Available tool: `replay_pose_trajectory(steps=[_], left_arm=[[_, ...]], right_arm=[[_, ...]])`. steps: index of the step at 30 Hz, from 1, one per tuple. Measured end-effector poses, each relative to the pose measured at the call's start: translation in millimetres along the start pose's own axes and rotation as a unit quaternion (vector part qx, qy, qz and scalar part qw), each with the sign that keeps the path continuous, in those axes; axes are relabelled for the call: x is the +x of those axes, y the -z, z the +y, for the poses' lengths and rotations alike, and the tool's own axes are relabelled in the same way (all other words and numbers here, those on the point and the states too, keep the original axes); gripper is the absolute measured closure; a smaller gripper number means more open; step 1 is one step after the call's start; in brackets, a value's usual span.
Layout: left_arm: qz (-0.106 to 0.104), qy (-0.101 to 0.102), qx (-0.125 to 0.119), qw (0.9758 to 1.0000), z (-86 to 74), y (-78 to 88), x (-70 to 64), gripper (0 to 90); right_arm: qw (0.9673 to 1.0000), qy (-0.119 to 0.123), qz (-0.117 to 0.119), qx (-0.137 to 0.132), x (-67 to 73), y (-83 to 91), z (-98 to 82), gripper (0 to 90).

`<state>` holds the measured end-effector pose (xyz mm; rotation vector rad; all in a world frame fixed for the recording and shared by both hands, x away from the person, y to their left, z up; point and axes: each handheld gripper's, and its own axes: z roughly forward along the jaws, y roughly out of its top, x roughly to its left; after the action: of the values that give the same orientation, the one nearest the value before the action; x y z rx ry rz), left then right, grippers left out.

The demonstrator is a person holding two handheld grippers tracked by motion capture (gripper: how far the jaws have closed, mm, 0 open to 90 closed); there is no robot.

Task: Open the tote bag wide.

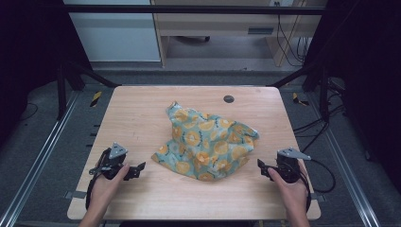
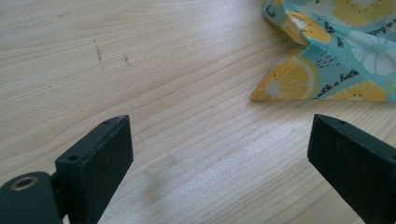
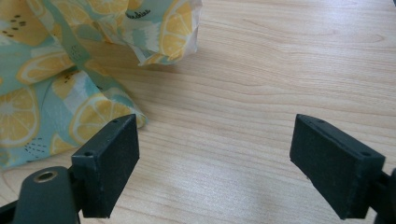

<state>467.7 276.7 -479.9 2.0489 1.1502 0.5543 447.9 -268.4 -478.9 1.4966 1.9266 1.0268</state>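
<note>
High view: at the near edge of the desk (image 1: 142, 198) the left tongs (image 1: 140, 169) and right tongs (image 1: 260, 166) rest with jaws apart, holding nothing. Between them, slightly farther back, a crumpled cloth (image 1: 205, 142) lies mid-desk, near both.

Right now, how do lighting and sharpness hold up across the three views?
High view: table evenly lit, surroundings dark, lemon-print cloth slightly soft. Left gripper view: cloth corner sharp, faint sheen on the wood. Right gripper view: cloth crisp, soft shadow beneath its raised fold.
</note>
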Motion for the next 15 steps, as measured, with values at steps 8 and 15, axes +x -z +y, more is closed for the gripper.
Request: replay_pose_trajectory(steps=[8,15], left_arm=[[-0.003,-0.001,-0.011,0.9999,0.3,4.7,-1.5,6.4],[-0.006,-0.012,-0.010,0.9999,2.3,5.2,-8.9,6.4]], right_arm=[[0.9998,0.018,-0.001,-0.007,7.7,2.6,4.0,15.1],[0.9990,0.024,0.006,-0.036,9.8,14.2,11.4,26.1]])
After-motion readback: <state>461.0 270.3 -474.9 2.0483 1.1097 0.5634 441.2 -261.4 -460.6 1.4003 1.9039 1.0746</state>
